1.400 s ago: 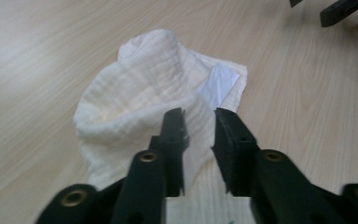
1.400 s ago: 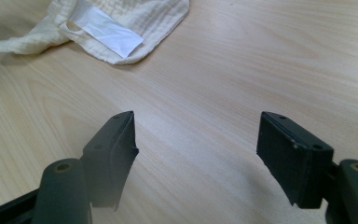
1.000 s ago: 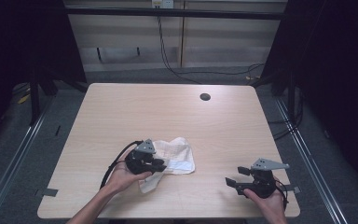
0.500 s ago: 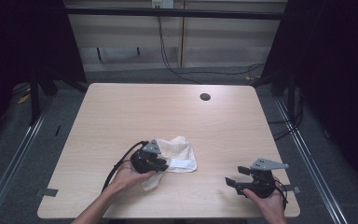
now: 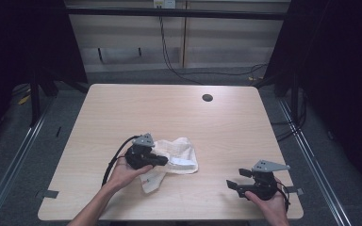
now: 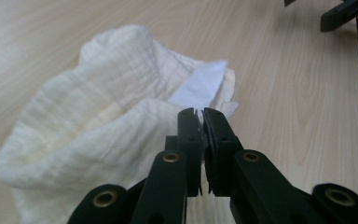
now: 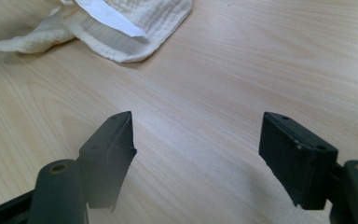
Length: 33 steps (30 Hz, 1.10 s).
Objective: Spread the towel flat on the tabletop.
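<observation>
A crumpled cream cloth (image 5: pixel 181 149) with a white label (image 5: pixel 182 162) lies near the table's front, left of centre. My left gripper (image 5: pixel 166 161) sits at the cloth's left side and points right. Its jaws have just been closing and now pinch a fold of the cloth (image 6: pixel 98 107) beside the label (image 6: pixel 200 86); the left gripper (image 6: pixel 203 119) is shut on it. My right gripper (image 5: pixel 231 184) rests at the front right, open, pointing left toward the cloth (image 7: pixel 135 18). Nothing is between the right gripper's (image 7: pixel 196 135) jaws.
The wooden table (image 5: pixel 169 113) has a round dark cable hole (image 5: pixel 207 98) near its far edge. Bare wood lies between the cloth and the right gripper. A black cable (image 5: pixel 113 160) loops from the left gripper toward the front edge.
The left gripper's jaws have closed on the cloth's edge, and the hand has shifted a little. The right gripper has stayed where it was.
</observation>
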Motion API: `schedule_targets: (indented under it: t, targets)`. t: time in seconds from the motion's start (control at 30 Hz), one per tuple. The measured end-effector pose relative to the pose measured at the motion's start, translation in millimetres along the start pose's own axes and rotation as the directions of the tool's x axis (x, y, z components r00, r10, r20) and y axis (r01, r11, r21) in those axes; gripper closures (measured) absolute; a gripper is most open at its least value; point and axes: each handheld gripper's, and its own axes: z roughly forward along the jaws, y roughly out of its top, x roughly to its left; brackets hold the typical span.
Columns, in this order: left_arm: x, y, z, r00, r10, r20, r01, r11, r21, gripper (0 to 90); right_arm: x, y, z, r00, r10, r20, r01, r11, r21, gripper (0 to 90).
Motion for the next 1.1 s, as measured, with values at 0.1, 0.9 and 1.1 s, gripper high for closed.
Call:
schedule_targets:
  t: [0.1,0.9,1.1]
  targets:
    - [-1.2,3.8,-11.9,1.0,0.002,-0.007,-0.003,0.9994,-0.036,86.6,0.0,0.3,1.9,1.0,-0.008,-0.001,0.008,1.0,0.004,26.2]
    - [21.5,-47.0,-65.4,0.9885,-0.113,-0.1,0.103,0.9893,-0.104,86.6,25.8,64.7,65.5,0.9537,-0.181,-0.24,0.201,0.978,0.06,50.8]
    - [30.7,-52.4,-63.1,0.984,-0.141,-0.109,0.13,0.9859,-0.105,86.6,25.9,74.5,94.4,0.9341,-0.204,-0.293,0.24,0.967,0.09,60.1]
